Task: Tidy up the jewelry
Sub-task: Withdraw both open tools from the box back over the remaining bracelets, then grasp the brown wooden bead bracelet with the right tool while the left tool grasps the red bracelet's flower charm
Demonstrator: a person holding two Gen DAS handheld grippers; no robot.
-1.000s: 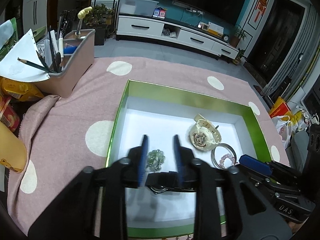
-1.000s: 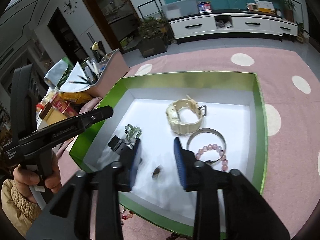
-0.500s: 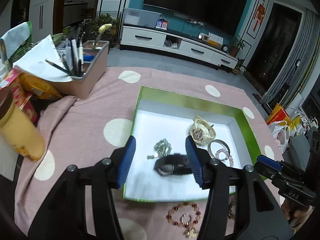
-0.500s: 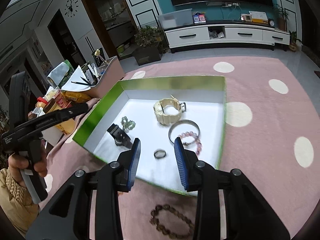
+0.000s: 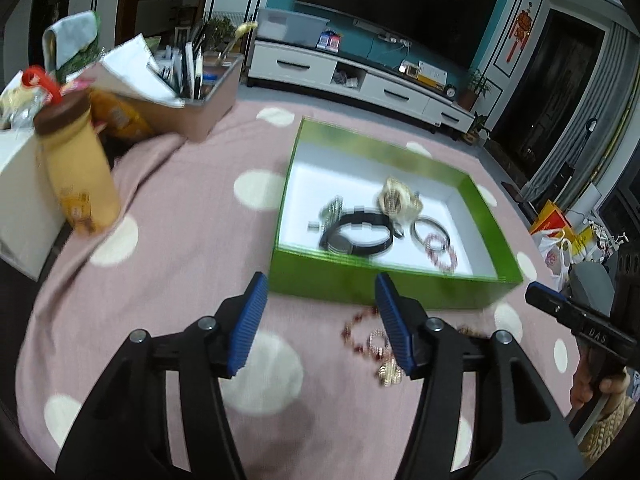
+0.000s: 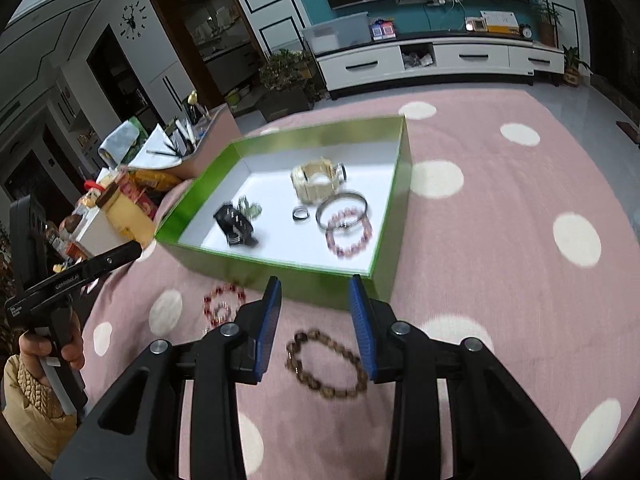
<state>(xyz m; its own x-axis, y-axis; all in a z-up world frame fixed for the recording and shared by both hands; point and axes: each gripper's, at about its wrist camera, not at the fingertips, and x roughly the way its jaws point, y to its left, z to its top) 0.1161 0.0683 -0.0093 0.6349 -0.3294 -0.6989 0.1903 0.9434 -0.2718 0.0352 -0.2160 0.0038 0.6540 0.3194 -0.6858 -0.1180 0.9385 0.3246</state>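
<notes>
We count six pieces already in shallow green cardboard box (image 6: 394,184), frame centre. Left: red bead bracelet (image 5: 366,336) and brown bead bracelet (image 6: 326,364) on pink dotted tabletop (image 6: 500,248), lower frame. Left hand-held gripper (image 5: 320,320) opening, empty; right hand-held gripper (image 6: 314,328) half-spread, empty.

So the bench was covered in a pink cloth (image 6: 500,240) with white polka dots. Sitting right on it was a green box (image 6: 304,276), and just in front of that lay a dark red bead bracelet (image 6: 222,306) and a brown bead bracelet (image 6: 326,364). Over on the left edge stood a yellow bottle (image 5: 80,176) and a tan organizer bin (image 5: 208,100) stuffed with pens and papers.
</notes>
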